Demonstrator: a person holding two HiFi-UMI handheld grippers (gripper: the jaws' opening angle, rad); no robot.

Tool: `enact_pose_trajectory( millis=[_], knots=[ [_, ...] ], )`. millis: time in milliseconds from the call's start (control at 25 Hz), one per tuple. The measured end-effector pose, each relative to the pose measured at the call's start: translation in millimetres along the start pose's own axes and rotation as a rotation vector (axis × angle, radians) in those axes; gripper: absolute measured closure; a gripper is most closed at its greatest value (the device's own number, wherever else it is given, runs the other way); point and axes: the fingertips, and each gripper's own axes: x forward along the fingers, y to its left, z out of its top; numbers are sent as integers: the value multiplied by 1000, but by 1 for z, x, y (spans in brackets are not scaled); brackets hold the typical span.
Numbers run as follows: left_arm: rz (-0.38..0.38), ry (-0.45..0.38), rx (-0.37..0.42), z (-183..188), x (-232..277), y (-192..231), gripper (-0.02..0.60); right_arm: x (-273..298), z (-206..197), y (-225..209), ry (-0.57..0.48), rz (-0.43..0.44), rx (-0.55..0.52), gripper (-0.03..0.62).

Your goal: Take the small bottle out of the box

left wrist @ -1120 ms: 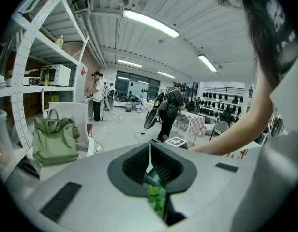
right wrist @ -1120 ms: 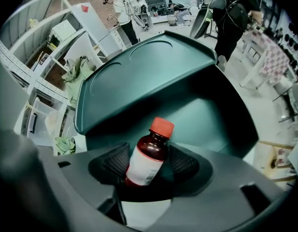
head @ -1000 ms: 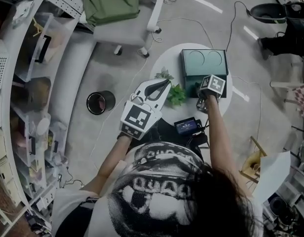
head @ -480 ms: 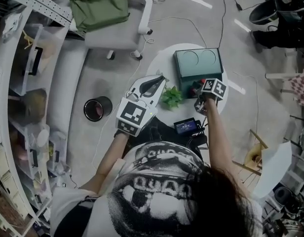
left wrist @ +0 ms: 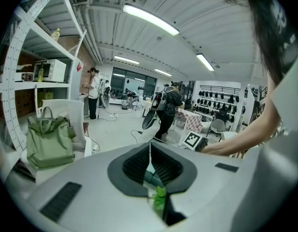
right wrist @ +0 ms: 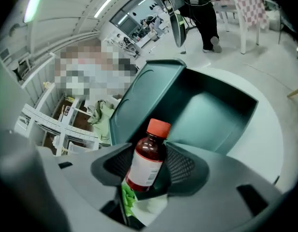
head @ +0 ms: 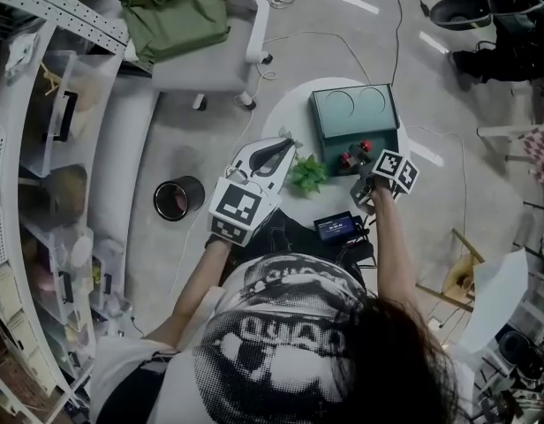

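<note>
Small bottle (right wrist: 150, 153) is clamped in my right gripper (right wrist: 154, 170). The jaws have just been closing and the pads now press both sides of its white label. Brown body, orange-red cap (right wrist: 158, 127), tilted with the cap toward 1 o'clock. Green leaves (right wrist: 127, 197) show through the gap under it at 7 o'clock.

Past the cap, from 12 to 2 o'clock, the teal box (right wrist: 212, 110) is open, with its lid (right wrist: 139, 100) swung out at 10 o'clock. A white round table (right wrist: 272, 144) lies under the box, out at 3 o'clock.

In the head view my right gripper (head: 367, 184) is at the 6 o'clock edge of the box (head: 354, 113). Two red caps (head: 347, 158) show there; I can't tell which is mine. A small plant (head: 307, 173) sits at 9 o'clock of that gripper, on the table (head: 285, 113). A black device (head: 336, 226) with a blue screen is at its 7 o'clock.

My left gripper (left wrist: 150, 164) has its jaws together with nothing gripped. In the head view its tips (head: 285, 151) are near the plant, at its 10 o'clock.
</note>
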Motion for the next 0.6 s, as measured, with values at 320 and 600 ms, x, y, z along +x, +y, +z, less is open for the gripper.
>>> enact_pose_trajectory(
  millis=[320, 600],
  knots=[
    [-7, 14, 11, -5, 4, -15, 565, -37, 5, 33, -95, 173, -63, 376],
    [-10, 21, 14, -7, 6, -38, 565, -82, 4, 66, -157, 312, -73, 378]
  ],
)
